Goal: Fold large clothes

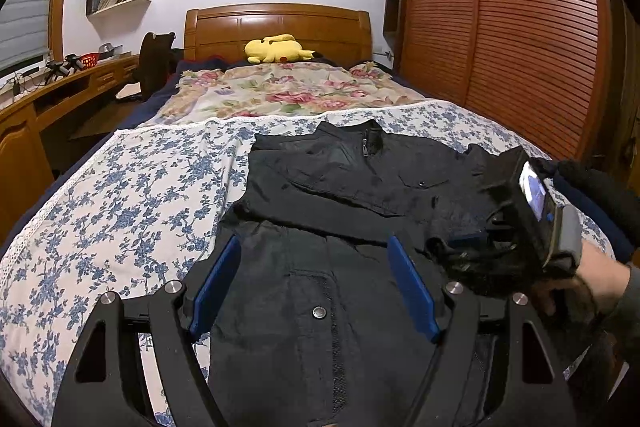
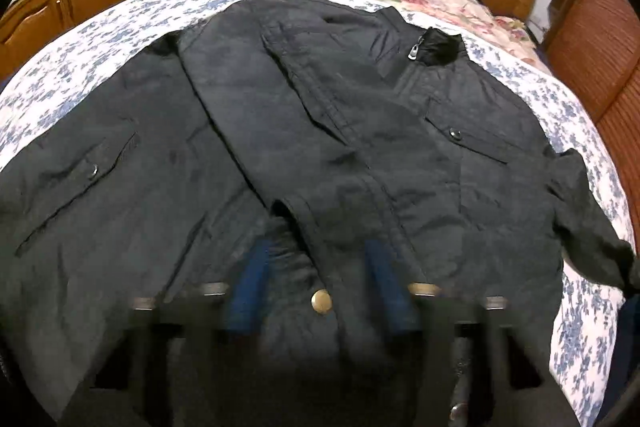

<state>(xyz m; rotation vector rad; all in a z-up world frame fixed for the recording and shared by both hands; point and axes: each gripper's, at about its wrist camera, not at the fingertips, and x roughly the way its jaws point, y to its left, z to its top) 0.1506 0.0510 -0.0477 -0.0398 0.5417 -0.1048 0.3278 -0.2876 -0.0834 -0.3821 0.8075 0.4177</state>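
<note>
A black jacket [image 1: 360,179] lies front up on the bed, collar and zip pull toward the headboard, with one sleeve folded across its chest [image 2: 320,131]. My left gripper [image 1: 316,247] hovers open over the jacket's lower front; only flat cloth with a snap button shows between its blue pads [image 1: 218,283]. My right gripper [image 2: 316,251] is blurred, its blue pads [image 2: 250,283] on either side of a bunched fold of jacket cloth with a brass snap [image 2: 321,301]. In the left wrist view, the right gripper [image 1: 460,251] sits at the jacket's right side with dark cloth gathered at its tips, held by a hand [image 1: 600,279].
The bed has a blue-flowered sheet [image 1: 132,195] and a rose-patterned quilt [image 1: 280,91] further up. A yellow plush toy [image 1: 276,49] lies by the wooden headboard [image 1: 276,23]. A slatted wardrobe [image 1: 520,27] stands on the right; a wooden desk [image 1: 60,91] and chair stand on the left.
</note>
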